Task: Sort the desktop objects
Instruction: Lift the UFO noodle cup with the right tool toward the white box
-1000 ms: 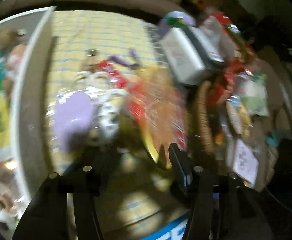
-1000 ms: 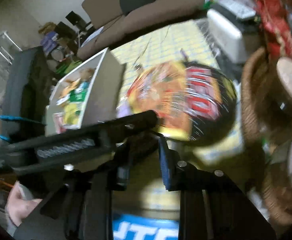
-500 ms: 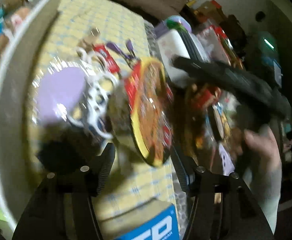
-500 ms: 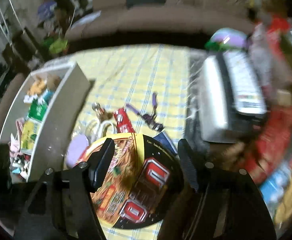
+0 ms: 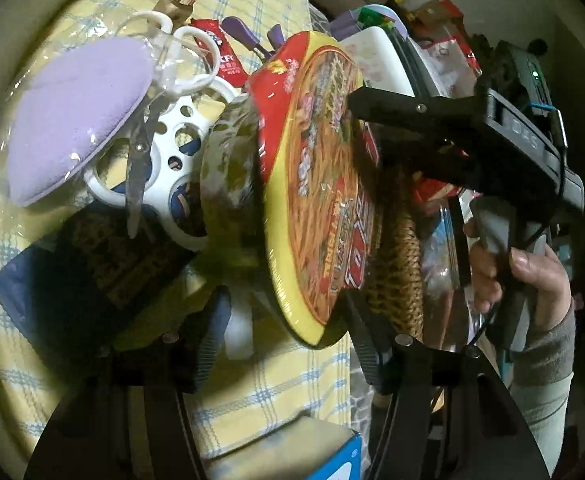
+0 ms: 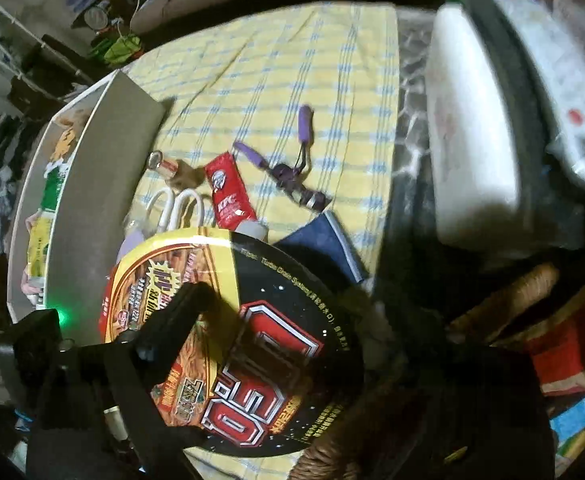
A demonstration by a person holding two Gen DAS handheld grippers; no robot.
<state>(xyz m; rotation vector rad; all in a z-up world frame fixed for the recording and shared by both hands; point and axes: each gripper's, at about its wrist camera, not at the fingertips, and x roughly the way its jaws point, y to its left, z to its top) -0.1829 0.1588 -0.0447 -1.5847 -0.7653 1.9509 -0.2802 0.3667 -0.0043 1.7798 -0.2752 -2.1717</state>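
Judging by the frames, you were handing the noodle bowl [image 5: 316, 184] from one tool to the other. It stood tipped on its rim on the checked cloth [image 6: 292, 80], lid facing the basket [image 5: 396, 264] and its base leaning against the scissors [image 5: 140, 152] and the rest of the clutter. The right gripper [image 5: 376, 110] was opening, one finger lying over the top of the lid. Its other finger was hidden behind the bowl, so the bowl looked to be between the jaws but no longer pinched. Your left gripper [image 5: 284, 300] straddled the bowl's lower rim with its fingers about half apart; I could not tell whether the pads were pressing on it or only bracketing it. The next move probably called for the left to close firmly before the right drew clear, since a bowl on edge would roll or flop onto the KFC sachet [image 6: 228, 196]. In the right wrist view that tool's own fingers were lost in the dark at the bottom. The bowl covered whatever lay beneath it, and the contents of the bin [image 6: 104, 184] were too small to read.
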